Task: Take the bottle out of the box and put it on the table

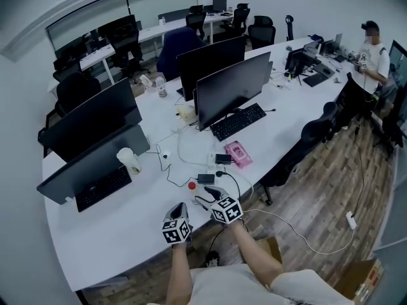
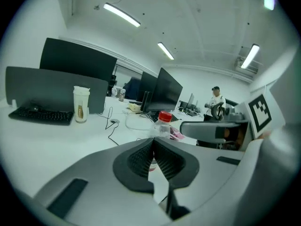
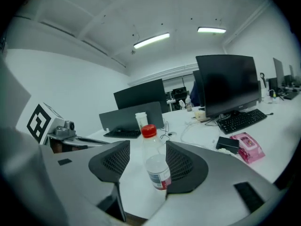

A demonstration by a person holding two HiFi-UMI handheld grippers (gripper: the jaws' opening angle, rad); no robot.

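At the lower centre of the right gripper view, the clear plastic bottle with a red cap (image 3: 154, 161) stands on the white worktop (image 3: 134, 189) near its front edge. It sits between the wide-apart jaws of the right tool (image 3: 147, 149), whose pads do not clamp it. The left tool (image 2: 152, 146), at the lower centre of its own view, has its jaws closed together on nothing. Towards the right of the right gripper view lie a pink packet (image 3: 248, 147) and a black keyboard (image 3: 240, 120).
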